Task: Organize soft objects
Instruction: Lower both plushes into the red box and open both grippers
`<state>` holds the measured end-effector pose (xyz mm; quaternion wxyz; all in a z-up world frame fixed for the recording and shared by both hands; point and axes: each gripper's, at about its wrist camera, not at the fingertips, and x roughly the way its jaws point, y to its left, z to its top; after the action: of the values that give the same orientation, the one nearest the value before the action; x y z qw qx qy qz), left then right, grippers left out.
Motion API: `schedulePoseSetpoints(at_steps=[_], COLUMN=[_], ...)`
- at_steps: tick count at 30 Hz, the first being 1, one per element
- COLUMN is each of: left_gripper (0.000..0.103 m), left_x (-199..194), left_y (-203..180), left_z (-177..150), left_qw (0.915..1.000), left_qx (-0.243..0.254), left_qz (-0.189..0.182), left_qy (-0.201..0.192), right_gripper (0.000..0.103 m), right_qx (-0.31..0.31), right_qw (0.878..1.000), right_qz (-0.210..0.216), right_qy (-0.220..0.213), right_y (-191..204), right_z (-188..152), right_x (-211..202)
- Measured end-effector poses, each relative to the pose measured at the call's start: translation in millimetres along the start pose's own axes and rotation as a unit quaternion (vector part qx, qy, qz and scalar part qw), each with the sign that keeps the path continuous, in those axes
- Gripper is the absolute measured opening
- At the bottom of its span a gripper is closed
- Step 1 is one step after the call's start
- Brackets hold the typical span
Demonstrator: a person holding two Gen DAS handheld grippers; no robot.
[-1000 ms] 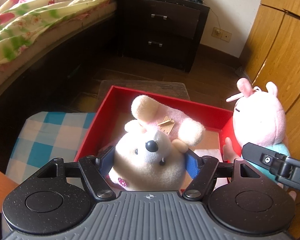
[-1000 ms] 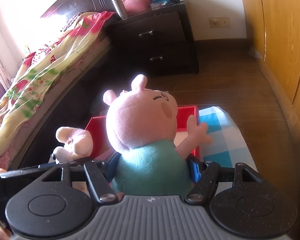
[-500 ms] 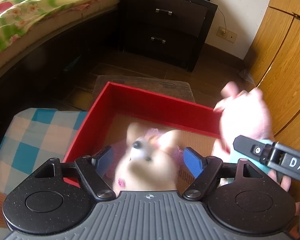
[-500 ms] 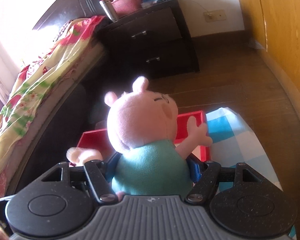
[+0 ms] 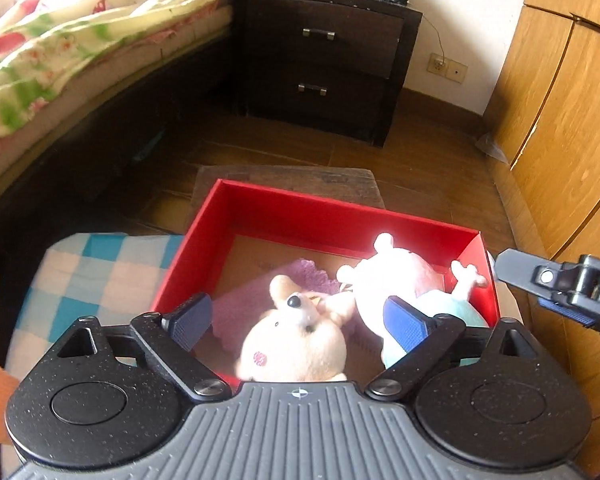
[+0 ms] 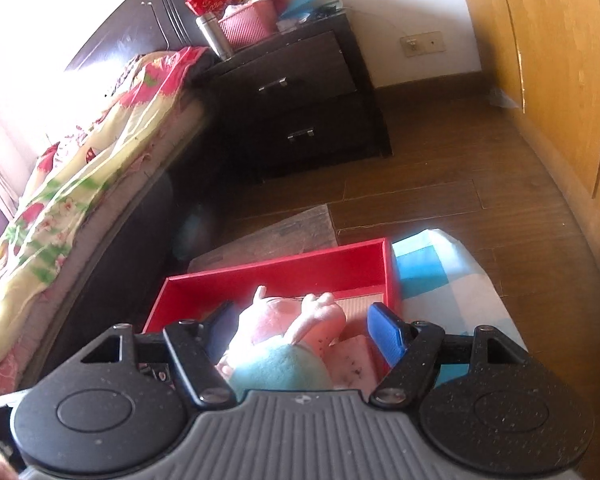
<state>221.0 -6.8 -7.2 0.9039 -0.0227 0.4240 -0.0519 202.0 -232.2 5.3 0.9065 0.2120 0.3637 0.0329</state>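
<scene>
— From the left wrist, the cream mouse toy point(image 5: 296, 344) is cut off below by my tongs' body; its lower half is hidden.

— From the right wrist, the pig toy point(image 6: 288, 344) is glare-bleached, its face unreadable.

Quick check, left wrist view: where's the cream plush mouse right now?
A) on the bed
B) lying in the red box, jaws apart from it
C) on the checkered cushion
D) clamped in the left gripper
B: the cream plush mouse lies in the red box beside the pink pig plush, and the left gripper stands wide, its pads clear of it.
</scene>
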Motion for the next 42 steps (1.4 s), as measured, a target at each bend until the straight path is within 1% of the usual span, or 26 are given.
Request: schedulePoseSetpoints(at_steps=[2, 4, 5, 11, 21, 29, 33, 39, 42], left_gripper=[0.090, 0.090, 0.090, 0.090, 0.090, 0.090, 0.090, 0.090, 0.090], left_x=[-7, -11, -13, -17, -33, -46, -51, -60, -63], left_y=[0, -1, -1, -1, -1, -2, 0, -5, -4], left_z=[-1, -2, -3, -9, -22, -32, -35, -49, -58], left_qw=[1.0000, 1.0000, 0.9999, 0.9997, 0.9993, 0.9989, 0.9990, 0.9984, 0.9980], left_qx=[0.002, 0.006, 0.010, 0.017, 0.026, 0.039, 0.034, 0.045, 0.045], left_qz=[-0.002, -0.002, -0.001, -0.005, 0.004, 0.008, 0.006, -0.002, -0.005], left_qy=[-0.002, -0.003, -0.003, 0.017, 0.027, 0.025, 0.028, 0.036, 0.044], right_gripper=[0.051, 0.055, 0.056, 0.056, 0.056, 0.056, 0.056, 0.056, 0.056], right_qx=[-0.002, -0.009, -0.014, -0.028, -0.044, -0.034, -0.034, -0.044, -0.038], right_qw=[1.000, 1.000, 1.000, 0.999, 0.998, 0.998, 0.998, 0.997, 0.997], right_qz=[-0.001, -0.003, -0.005, -0.015, -0.032, -0.026, -0.026, -0.024, -0.027], right_qy=[-0.001, 0.000, 0.001, 0.012, 0.029, 0.037, 0.043, 0.053, 0.056], right_y=[2, 6, 8, 12, 12, 5, 2, 1, -5], right_z=[0, -2, -3, -12, -26, -33, -37, -52, -59], right_x=[-8, -15, -18, -25, -36, -47, -51, -62, -68])
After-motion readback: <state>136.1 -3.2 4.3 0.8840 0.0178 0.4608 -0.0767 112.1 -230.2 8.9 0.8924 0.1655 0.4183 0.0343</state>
